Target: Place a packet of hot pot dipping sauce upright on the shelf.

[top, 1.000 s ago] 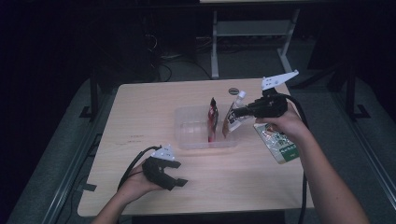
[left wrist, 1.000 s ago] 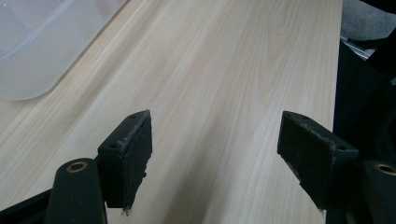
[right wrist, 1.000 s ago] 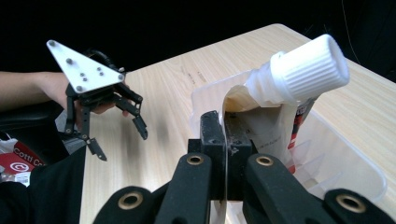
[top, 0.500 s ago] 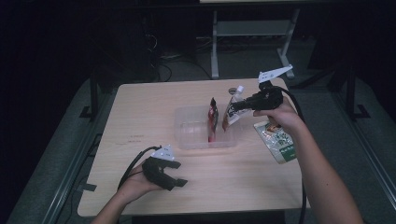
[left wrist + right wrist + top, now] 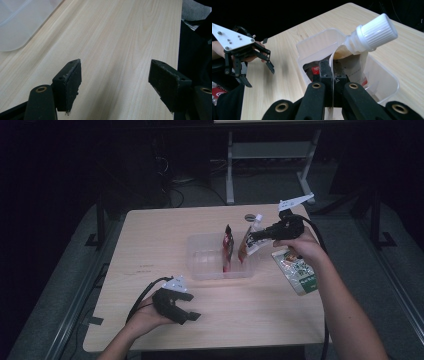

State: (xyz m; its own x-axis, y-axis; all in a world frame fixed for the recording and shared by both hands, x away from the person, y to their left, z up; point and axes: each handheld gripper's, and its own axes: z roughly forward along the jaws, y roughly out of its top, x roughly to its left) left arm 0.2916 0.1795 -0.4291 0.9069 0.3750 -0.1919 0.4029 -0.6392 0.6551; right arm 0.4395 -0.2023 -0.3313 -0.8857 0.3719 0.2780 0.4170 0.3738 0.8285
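Right gripper [image 5: 332, 82] has its jaws pinched tight on the thin edge of a spouted pouch [image 5: 352, 58], ribbed white screw cap [image 5: 378, 31] tilted up, and it hangs right over the clear plastic bin [image 5: 200, 265] mid-table. A red packet [image 5: 228, 251] already stands inside. This looks like the drop-in step: next, lower the floppy pouch between the glossy, rounded walls and release. Another green-labelled pouch [image 5: 296, 271] lies flat on the pale wood-grain table [image 5: 160, 235], just right of the bin. Left gripper [image 5: 186, 314] rests near the front edge, jaws spread wide, empty.
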